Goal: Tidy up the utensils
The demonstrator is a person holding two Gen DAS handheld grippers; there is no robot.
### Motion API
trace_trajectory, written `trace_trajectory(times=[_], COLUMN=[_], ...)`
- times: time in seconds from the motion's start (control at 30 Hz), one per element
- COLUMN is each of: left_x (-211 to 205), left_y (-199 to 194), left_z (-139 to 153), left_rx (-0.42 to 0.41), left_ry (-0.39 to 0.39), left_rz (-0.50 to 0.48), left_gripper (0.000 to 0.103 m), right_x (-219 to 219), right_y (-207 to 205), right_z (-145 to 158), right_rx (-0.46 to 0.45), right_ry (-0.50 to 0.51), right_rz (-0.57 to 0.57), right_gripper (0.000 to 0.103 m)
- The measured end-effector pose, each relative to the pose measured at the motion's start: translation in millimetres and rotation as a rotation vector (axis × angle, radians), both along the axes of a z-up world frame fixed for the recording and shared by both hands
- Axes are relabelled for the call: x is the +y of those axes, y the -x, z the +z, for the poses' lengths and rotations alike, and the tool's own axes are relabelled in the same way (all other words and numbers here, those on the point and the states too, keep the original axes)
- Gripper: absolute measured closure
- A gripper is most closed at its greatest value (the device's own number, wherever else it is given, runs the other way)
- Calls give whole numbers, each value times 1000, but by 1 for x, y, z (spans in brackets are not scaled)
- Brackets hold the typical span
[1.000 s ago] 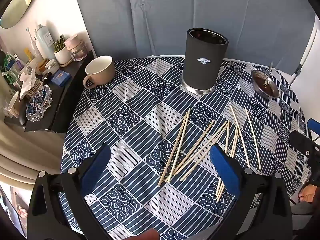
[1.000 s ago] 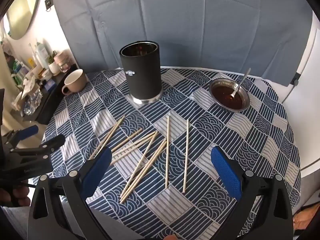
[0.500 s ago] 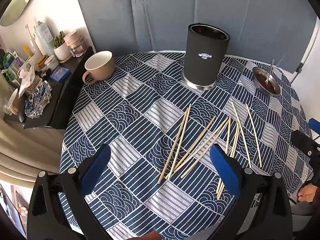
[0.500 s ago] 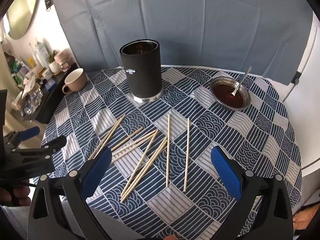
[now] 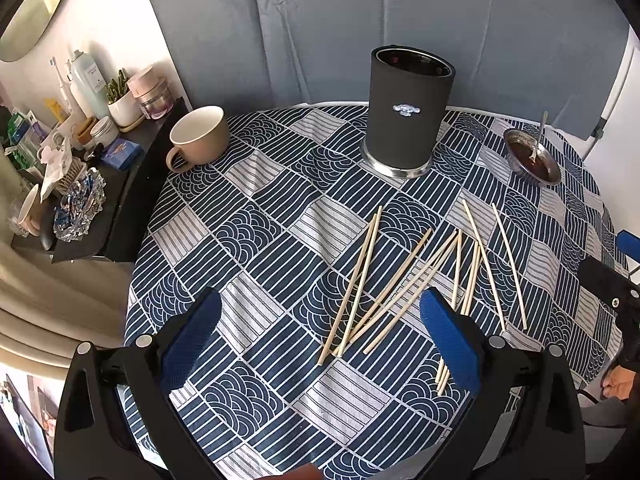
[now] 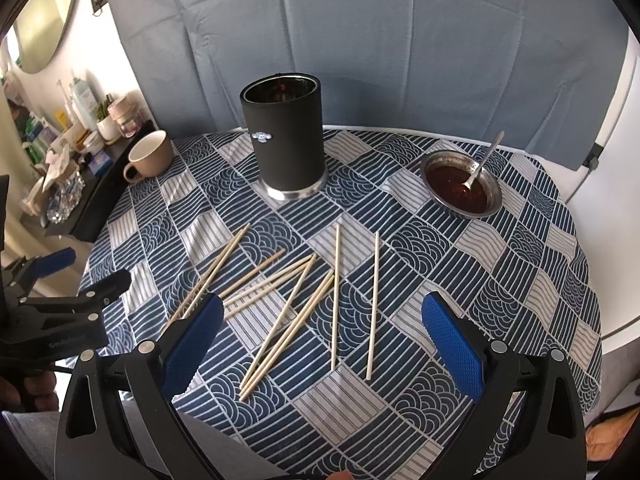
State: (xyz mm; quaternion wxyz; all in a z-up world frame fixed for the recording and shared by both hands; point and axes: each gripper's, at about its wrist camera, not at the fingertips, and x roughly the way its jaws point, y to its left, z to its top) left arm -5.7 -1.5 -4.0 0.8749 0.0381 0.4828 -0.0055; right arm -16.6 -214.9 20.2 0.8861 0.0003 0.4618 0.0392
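Hovering both grippers over the table's near edge, we have left gripper and right gripper spread wide, empty. Chopsticks lie scattered mid-table between fingers and black holder.

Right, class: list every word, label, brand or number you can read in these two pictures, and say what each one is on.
"GenAuRobot..." (only partly readable): pale print on the left gripper body, right wrist view.
Silver emblem on the black holder: a badge, no readable letters.
Label on the pale bottle on the side shelf: too small and blurred.
Nothing else is readable.
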Motion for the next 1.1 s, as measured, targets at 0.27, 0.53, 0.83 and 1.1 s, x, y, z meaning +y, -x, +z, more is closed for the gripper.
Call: trace_trajectory(times=[0.27, 0.53, 0.83, 1.1], left_x=[2, 2, 1, -1], left_y=[-2, -3, -4, -4], left_z=[-2, -2, -3, -4], left_rx=[15, 16, 20, 22], left_ry=[5, 3, -2, -6], left_rz=[4, 3, -1, -4], left_gripper=[6, 6, 6, 6], right_x=[1, 0, 0, -2], right_y=[0, -1, -1, -2], right_z=[-1, -2, -4, -4], right_rx=[6, 10, 17, 23], right_ry=[5, 4, -1, -8], right_rz=[5, -2, -4, -8], right_gripper=[8, 8, 8, 8])
